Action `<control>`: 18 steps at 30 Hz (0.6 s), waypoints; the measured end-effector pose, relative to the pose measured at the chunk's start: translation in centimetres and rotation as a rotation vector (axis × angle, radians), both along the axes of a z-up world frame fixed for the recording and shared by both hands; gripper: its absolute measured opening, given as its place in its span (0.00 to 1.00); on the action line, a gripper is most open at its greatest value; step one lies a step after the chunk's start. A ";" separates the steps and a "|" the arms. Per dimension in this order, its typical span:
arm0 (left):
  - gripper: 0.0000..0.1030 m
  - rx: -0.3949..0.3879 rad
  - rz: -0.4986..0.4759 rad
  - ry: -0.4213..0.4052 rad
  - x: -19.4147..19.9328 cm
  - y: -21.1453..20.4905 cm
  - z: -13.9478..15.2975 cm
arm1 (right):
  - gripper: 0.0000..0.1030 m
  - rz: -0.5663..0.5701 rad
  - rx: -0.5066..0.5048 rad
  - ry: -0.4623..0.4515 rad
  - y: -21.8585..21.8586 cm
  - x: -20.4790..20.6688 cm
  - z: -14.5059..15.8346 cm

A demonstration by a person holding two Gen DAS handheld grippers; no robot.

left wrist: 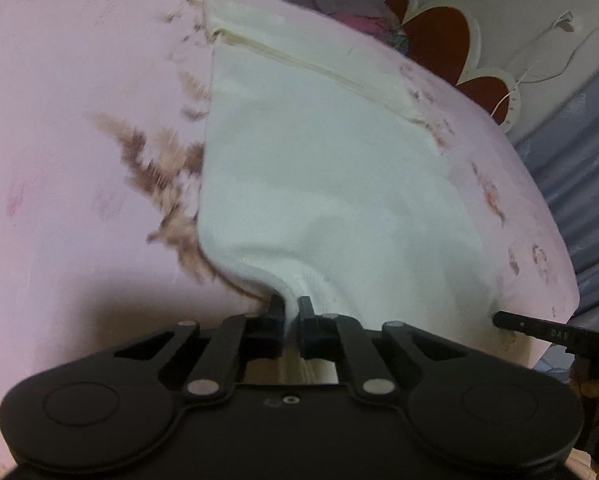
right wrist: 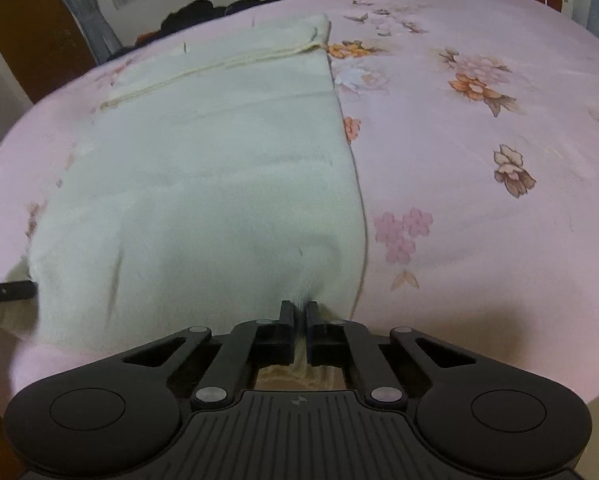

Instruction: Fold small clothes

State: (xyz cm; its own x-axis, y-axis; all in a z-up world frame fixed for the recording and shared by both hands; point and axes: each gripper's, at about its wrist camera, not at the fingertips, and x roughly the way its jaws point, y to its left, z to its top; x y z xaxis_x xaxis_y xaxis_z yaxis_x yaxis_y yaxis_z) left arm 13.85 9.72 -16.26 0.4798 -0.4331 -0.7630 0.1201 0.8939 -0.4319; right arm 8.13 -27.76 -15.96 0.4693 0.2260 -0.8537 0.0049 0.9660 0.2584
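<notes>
A cream-white knit garment lies spread flat on a pink floral sheet, with a seam line across its far part. My left gripper is shut on the garment's near left edge, the cloth pinched between the jaws. In the right wrist view the same garment fills the left half. My right gripper is shut on its near right corner. The right gripper's fingertip shows at the garment's right edge in the left view. The left gripper's fingertip shows at the garment's left edge in the right view.
The pink sheet with printed flowers covers a rounded surface that drops off at the far and side edges. A heap of coloured clothes lies beyond the far edge. A red and white headboard and a corrugated wall stand behind.
</notes>
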 end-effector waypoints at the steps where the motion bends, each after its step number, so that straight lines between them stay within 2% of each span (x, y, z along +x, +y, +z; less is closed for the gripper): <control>1: 0.07 0.002 -0.004 -0.007 0.4 -0.1 0.4 | 0.03 0.001 0.006 -0.005 -0.1 0.3 0.3; 5: 0.07 0.007 0.002 -0.014 1.4 -0.1 1.1 | 0.05 0.022 -0.054 0.028 -0.4 1.2 0.9; 7: 0.07 0.007 0.007 -0.007 1.4 0.0 1.0 | 0.35 0.028 -0.094 0.036 -0.5 1.0 0.7; 8: 0.07 0.004 0.010 0.001 1.3 0.2 0.9 | 0.60 0.026 -0.108 0.030 -0.7 0.9 0.5; 9: 0.07 -0.001 0.014 0.010 1.1 0.4 0.7 | 0.63 0.028 -0.119 0.030 -0.8 0.8 0.2; 11: 0.07 -0.007 0.018 0.026 1.0 0.4 0.3 | 0.62 0.027 -0.093 0.060 -1.1 0.8 -0.6; 13: 0.07 -0.015 0.023 0.033 0.8 0.4 0.2 | 0.34 0.022 -0.031 0.102 -1.2 0.9 -1.5; 15: 0.06 -0.021 0.030 0.019 0.8 0.5 0.6 | 0.16 0.053 -0.023 0.110 -0.7 0.8 -1.6; 16: 0.06 -0.026 0.035 0.006 1.0 0.6 1.0 | 0.08 0.081 -0.016 0.114 -0.5 0.9 -1.5; 18: 0.06 -0.035 0.040 -0.022 1.5 0.6 1.8 | 0.05 0.093 0.038 0.115 -0.6 1.5 -1.1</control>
State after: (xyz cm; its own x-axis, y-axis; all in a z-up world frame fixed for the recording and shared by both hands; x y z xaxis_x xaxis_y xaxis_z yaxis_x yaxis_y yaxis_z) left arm 15.35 10.37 -14.42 0.5138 -0.4396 -0.7367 0.0940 0.8824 -0.4609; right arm 9.61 -28.39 -17.07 0.3445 0.2971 -0.8905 -0.0530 0.9533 0.2975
